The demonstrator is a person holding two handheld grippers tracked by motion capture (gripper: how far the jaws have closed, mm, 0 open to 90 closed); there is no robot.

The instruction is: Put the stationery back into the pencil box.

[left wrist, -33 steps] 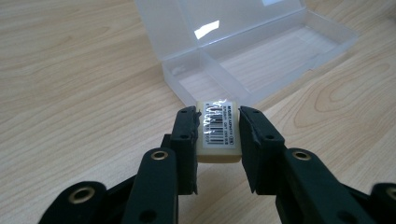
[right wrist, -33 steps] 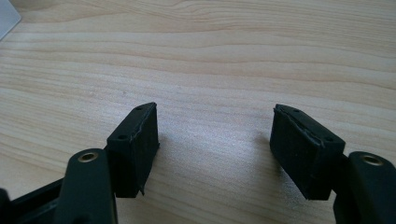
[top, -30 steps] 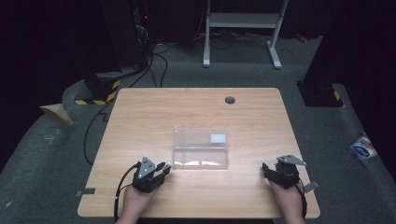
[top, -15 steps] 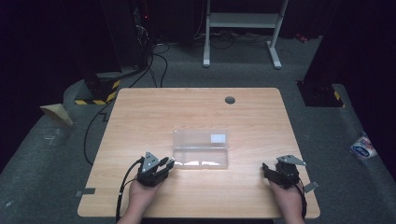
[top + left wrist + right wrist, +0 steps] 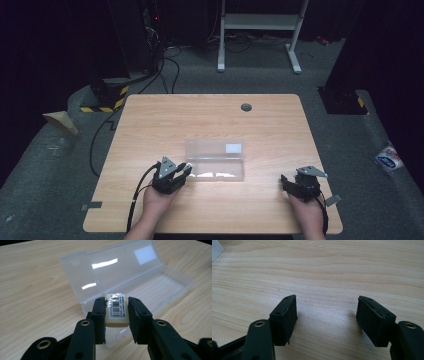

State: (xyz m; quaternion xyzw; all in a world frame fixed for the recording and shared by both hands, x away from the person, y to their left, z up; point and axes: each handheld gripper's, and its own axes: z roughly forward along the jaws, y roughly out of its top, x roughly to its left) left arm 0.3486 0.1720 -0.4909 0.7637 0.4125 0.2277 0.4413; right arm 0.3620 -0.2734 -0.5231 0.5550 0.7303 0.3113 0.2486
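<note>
The left gripper (image 5: 116, 312) has its jaws clamped on an eraser (image 5: 116, 310) at the near left end of the open clear case (image 5: 215, 160). Placing it inside, probably, remains. The right gripper (image 5: 328, 321) rests on the surface (image 5: 210, 115), jaws apart and empty.

Wooden table (image 5: 210, 115), grey carpet floor (image 5: 45, 165), white metal stand (image 5: 260, 22), dark surroundings

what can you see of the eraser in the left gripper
The eraser is a small cream-white block with rounded edges, wearing a white sleeve printed with a black barcode and fine text. It looks like soft rubber. The left gripper holds it by its two sides between the black fingers, barcode face toward the camera, just above the near corner of the open clear plastic case.
</note>
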